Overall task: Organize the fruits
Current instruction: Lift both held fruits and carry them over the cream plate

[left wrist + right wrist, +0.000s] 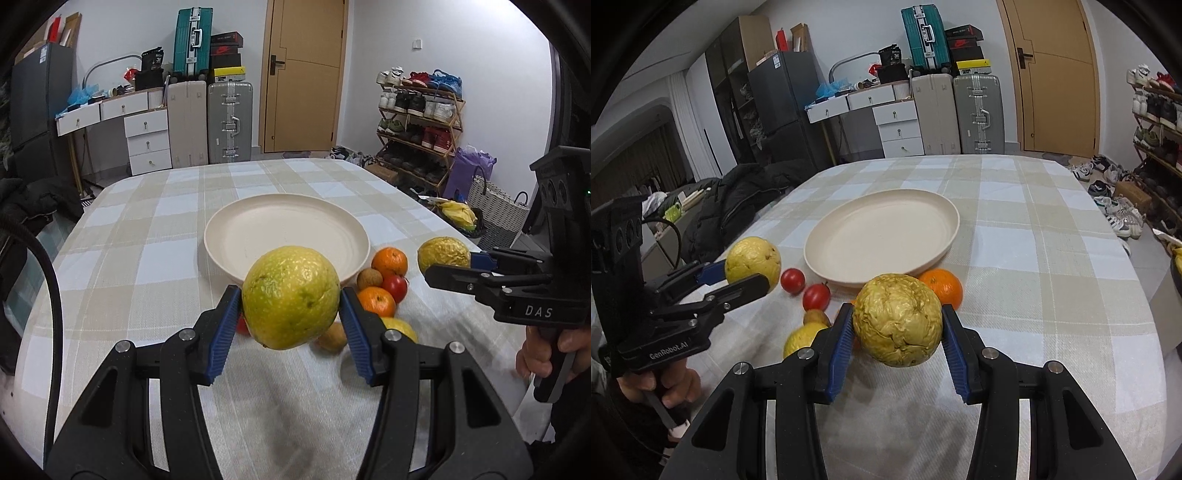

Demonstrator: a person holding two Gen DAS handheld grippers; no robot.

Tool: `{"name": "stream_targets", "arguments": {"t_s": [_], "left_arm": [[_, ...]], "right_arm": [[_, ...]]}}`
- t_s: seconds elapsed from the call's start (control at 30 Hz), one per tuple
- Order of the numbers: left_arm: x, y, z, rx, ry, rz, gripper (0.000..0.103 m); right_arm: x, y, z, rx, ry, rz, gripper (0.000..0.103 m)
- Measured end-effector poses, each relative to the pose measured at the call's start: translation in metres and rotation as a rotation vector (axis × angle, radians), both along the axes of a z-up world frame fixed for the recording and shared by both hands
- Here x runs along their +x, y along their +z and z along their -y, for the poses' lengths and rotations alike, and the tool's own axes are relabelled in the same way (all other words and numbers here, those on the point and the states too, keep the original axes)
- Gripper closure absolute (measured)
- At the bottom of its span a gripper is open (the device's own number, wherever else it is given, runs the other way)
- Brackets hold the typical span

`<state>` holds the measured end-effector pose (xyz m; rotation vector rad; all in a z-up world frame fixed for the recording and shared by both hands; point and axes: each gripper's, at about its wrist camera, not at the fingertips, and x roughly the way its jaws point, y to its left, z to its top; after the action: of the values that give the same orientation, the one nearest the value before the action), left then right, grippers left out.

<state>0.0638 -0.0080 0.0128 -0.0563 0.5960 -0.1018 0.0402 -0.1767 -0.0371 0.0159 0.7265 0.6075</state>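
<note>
Two fruits are up off the worktop (155, 229): your left gripper (291, 314) clamps a smooth yellow-green fruit (291, 297) between its blue pads, and your right gripper (897, 334) clamps a wrinkled yellow fruit (897, 325). The cream plate (882, 236) sits bare just beyond both. Oranges (389, 261), red tomatoes (792, 280) and smaller fruit lie clustered beside the plate's near rim.
</note>
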Motion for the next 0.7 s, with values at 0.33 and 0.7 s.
{"name": "stream_targets", "arguments": {"t_s": [0.33,0.7], "left_arm": [[0.033,0.010,-0.003,-0.010,0.031,0.014,0.051],[0.066,-0.002,-0.008,0.005,0.042,-0.001,0.051]], "right_arm": [[0.026,0.012,-0.014,0.039,-0.006,-0.015,0.056],[0.050,0.012,-0.036,0.016,-0.010,-0.022,0.056]]}}
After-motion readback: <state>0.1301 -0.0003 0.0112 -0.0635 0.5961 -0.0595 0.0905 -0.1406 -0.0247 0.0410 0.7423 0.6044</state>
